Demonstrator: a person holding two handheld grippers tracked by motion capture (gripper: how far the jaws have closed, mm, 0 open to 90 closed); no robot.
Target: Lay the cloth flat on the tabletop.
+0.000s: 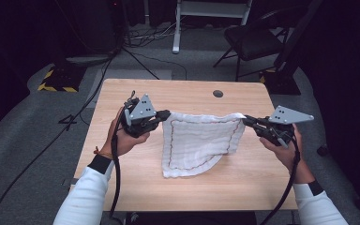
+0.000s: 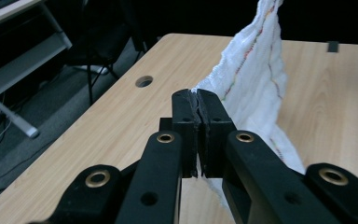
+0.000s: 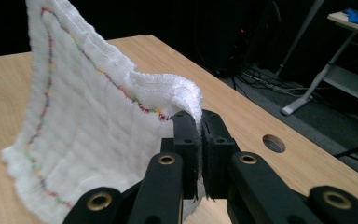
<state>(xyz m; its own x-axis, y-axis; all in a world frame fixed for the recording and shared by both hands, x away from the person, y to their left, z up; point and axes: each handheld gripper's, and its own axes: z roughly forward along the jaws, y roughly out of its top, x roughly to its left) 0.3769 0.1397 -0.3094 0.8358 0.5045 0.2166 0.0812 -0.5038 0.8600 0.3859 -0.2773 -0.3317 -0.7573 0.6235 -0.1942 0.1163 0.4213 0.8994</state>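
Note:
A white quilted cloth (image 1: 198, 143) with a multicoloured stitched border hangs over the wooden table (image 1: 122, 187), its lower edge resting on the wood. My left gripper (image 1: 167, 114) is shut on the cloth's upper left corner, and my right gripper (image 1: 244, 119) is shut on the upper right corner. In the left gripper view the cloth (image 2: 254, 77) rises to the right of the closed jaws of the left gripper (image 2: 198, 99). In the right gripper view the cloth (image 3: 84, 135) drapes to the left, its corner pinched by the right gripper (image 3: 195, 120).
A round cable hole (image 1: 218, 93) sits near the table's far edge. A black folding chair (image 1: 253, 40) and a white desk frame (image 1: 178, 28) stand on the grey floor beyond. Cables (image 1: 75, 117) run across the floor at left.

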